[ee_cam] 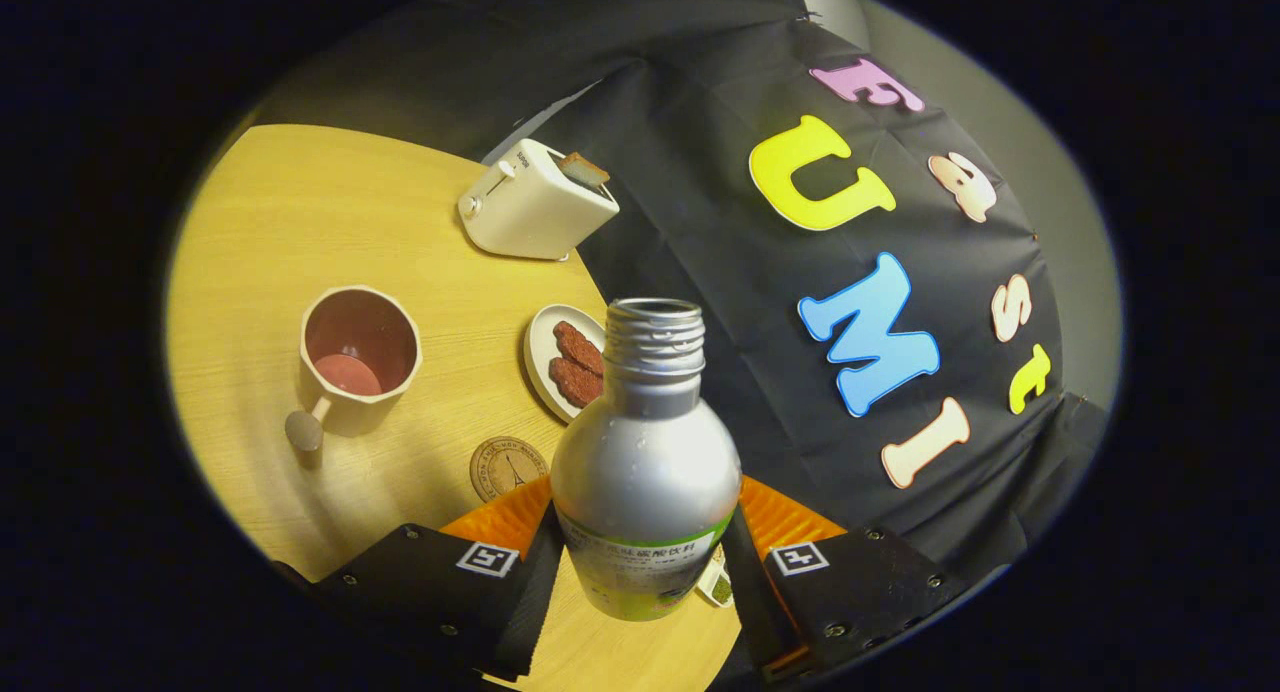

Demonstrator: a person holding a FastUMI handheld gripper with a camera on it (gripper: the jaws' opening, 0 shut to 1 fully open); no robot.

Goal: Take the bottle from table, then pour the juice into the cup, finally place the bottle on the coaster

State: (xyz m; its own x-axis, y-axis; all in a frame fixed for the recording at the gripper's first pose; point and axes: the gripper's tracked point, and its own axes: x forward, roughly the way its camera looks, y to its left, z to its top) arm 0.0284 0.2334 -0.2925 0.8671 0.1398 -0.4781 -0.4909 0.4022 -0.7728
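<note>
Fingers (pixel 645 562) clamped on either side of the uncapped bottle (pixel 645 452), held tilted above the table (pixel 270 232).

With the cup (pixel 358 360) as landmark: its inside shows pink liquid, so pouring looks done; the coaster (pixel 508 467) lies just beside it, toward the bottle, a likely next stop. A plate (pixel 545 347) and toaster (pixel 535 200) sit beyond.

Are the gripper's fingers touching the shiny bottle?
Touching: the gripper view shows the gripper fingers pressed against both sides of the silver metal bottle.
</note>
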